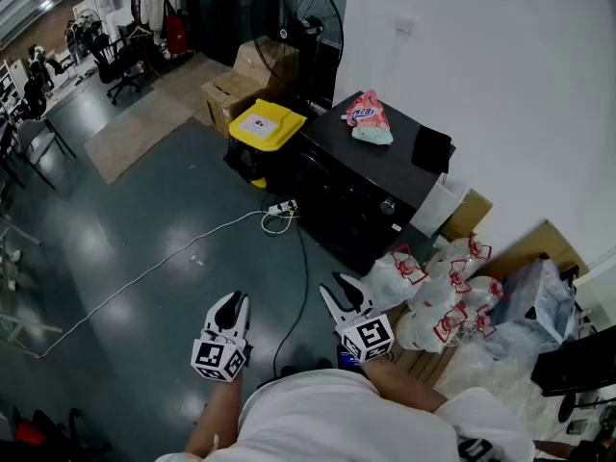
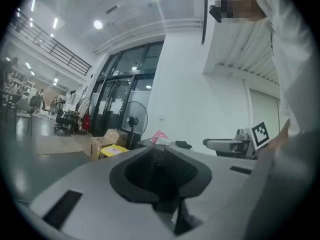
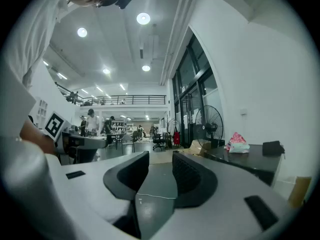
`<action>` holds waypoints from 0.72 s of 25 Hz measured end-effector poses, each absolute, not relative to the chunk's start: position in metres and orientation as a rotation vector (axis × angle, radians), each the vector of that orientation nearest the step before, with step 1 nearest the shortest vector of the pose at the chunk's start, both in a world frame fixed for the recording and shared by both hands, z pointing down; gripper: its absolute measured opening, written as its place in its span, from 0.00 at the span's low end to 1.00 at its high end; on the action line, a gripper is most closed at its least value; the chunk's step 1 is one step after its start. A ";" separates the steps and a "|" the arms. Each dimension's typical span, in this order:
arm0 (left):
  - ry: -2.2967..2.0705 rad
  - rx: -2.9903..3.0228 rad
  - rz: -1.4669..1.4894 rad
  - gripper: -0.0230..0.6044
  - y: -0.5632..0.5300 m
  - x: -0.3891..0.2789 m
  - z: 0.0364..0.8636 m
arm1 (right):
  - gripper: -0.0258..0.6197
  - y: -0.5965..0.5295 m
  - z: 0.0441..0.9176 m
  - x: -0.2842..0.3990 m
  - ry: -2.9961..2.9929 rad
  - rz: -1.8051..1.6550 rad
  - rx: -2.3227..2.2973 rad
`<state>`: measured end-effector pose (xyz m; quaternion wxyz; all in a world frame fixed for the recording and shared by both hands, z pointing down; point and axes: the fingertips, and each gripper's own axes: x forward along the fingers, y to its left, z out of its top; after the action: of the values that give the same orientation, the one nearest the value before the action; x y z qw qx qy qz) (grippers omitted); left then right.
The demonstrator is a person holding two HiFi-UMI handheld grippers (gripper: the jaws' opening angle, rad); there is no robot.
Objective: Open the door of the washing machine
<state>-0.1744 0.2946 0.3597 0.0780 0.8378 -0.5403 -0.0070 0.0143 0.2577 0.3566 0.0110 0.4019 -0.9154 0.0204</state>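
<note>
The black washing machine (image 1: 361,176) stands against the white wall, its front facing the floor space before me; a pink bag (image 1: 369,118) lies on its top. Both grippers hover low near my body, well short of the machine. My left gripper (image 1: 232,304) has its jaws together with nothing between them. My right gripper (image 1: 346,293) stands open and empty, closer to the machine. In the right gripper view the right gripper (image 3: 161,159) points past the machine's top (image 3: 245,156), which lies off to the right. The left gripper (image 2: 152,156) points at the machine (image 2: 167,145).
A yellow-lidded bin (image 1: 258,128), cardboard boxes (image 1: 231,94) and a standing fan (image 1: 300,17) sit left of the machine. A power strip with cables (image 1: 279,210) lies on the floor before it. Plastic bags (image 1: 443,296) pile at its right front corner.
</note>
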 end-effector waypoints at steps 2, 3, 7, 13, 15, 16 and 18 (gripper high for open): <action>-1.576 2.510 -0.066 0.14 0.293 -0.163 0.361 | 0.27 0.258 0.351 0.027 -2.851 0.025 1.274; -1.562 2.505 -0.082 0.15 0.294 -0.158 0.362 | 0.27 0.260 0.348 0.033 -2.846 0.013 1.283; -1.577 2.489 -0.080 0.17 0.307 -0.151 0.364 | 0.27 0.272 0.347 0.049 -2.838 0.024 1.293; -1.579 2.531 -0.057 0.17 0.313 -0.136 0.359 | 0.29 0.283 0.355 0.067 -2.842 0.047 1.315; -1.576 2.538 -0.062 0.17 0.313 -0.130 0.357 | 0.32 0.282 0.354 0.074 -2.850 0.063 1.328; -1.575 2.539 -0.064 0.17 0.313 -0.127 0.356 | 0.32 0.281 0.354 0.077 -2.854 0.067 1.329; -1.572 2.540 -0.066 0.17 0.311 -0.121 0.357 | 0.32 0.279 0.353 0.083 -2.863 0.069 1.326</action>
<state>-0.1209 0.3112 0.3565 0.0770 0.8475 -0.5246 -0.0219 0.0830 0.2792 0.3535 -0.0071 0.4202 -0.9071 0.0219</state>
